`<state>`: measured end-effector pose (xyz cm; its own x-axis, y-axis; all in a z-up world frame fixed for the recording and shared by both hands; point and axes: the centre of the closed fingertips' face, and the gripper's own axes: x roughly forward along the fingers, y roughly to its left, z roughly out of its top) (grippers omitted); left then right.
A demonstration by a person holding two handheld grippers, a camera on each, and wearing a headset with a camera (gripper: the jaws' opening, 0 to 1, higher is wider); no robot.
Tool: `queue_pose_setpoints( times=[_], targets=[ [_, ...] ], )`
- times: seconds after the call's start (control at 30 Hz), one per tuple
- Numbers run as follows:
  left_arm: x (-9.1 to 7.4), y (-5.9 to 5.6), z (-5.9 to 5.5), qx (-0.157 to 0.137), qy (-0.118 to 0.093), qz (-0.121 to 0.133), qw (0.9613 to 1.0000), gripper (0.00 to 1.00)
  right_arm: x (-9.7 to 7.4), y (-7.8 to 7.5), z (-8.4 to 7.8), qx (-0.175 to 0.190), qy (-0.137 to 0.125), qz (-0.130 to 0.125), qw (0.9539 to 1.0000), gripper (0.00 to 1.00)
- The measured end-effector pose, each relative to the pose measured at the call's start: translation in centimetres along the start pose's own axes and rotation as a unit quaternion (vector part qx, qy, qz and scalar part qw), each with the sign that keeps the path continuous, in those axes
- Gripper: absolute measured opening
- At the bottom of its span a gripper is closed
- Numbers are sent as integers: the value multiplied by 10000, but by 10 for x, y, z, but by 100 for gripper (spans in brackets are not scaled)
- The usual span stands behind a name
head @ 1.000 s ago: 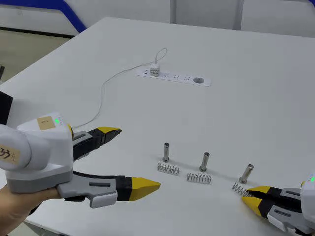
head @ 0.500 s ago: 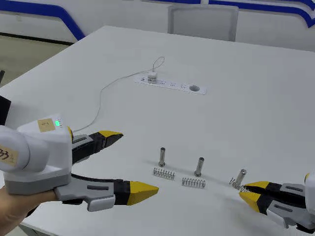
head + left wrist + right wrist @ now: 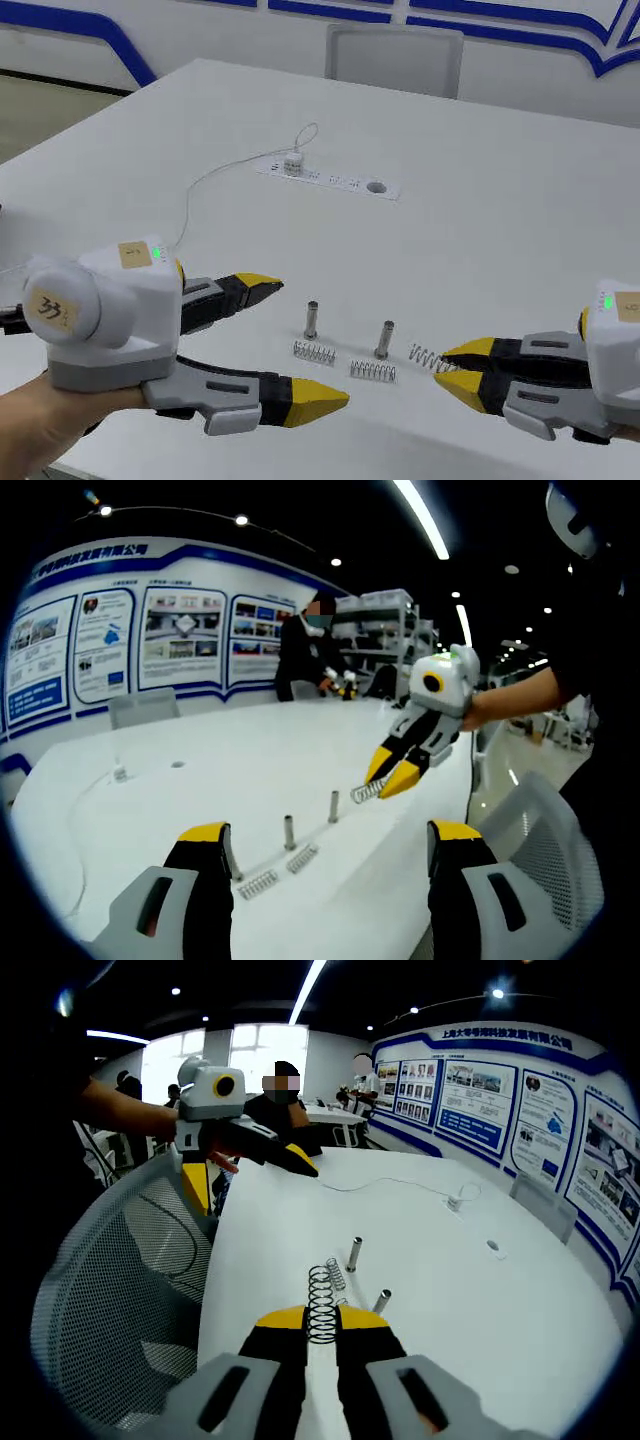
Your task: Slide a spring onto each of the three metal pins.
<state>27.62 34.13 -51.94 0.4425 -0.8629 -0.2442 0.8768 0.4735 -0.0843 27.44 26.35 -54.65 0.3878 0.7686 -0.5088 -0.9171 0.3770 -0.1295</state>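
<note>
Ahead, gripped spring [image 3: 425, 357], power strip [image 3: 330, 180], cable [image 3: 197, 186], chair [image 3: 393, 60]

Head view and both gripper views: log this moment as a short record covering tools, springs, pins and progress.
left tool: open, empty, held above the table to the left of the pins
right tool: shut on held spring
loose springs: two, lying flat, one in front of each pin
pins: upright, bare
progress: no spring fitted yet
</note>
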Motion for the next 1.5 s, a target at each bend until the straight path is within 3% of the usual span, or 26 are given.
queue_pose_setpoints(
  times=[0.03,0.1,0.27,0.37,0.57,0.8,1.07,1.23,1.5],
  targets=[
    [3,-3,0,28,19,-60,10000,80,0,5,3,-203,72,125,9997,10],
    [7,-8,1,48,21,-171,9998,78,-1,7,8,-402,139,110,9990,10],
    [15,-21,0,59,35,-466,9989,72,0,22,24,-615,28,374,9974,10],
    [18,-26,-3,166,137,-624,9978,65,2,28,26,-719,47,459,9963,10],
    [20,-32,-1,188,86,-844,9962,51,5,39,22,-815,129,617,9947,10],
    [22,-42,-2,198,96,-1106,9936,35,4,41,21,-819,140,691,9941,10],
    [26,-48,-2,258,121,-1291,9912,28,2,43,25,-877,97,724,9935,10],
    [30,-51,-3,342,247,-1462,9883,22,0,42,29,-879,19,706,9936,10],
    [30,-50,5,383,192,-1503,9877,19,2,41,27,-931,30,758,9928,10]
  ],
)
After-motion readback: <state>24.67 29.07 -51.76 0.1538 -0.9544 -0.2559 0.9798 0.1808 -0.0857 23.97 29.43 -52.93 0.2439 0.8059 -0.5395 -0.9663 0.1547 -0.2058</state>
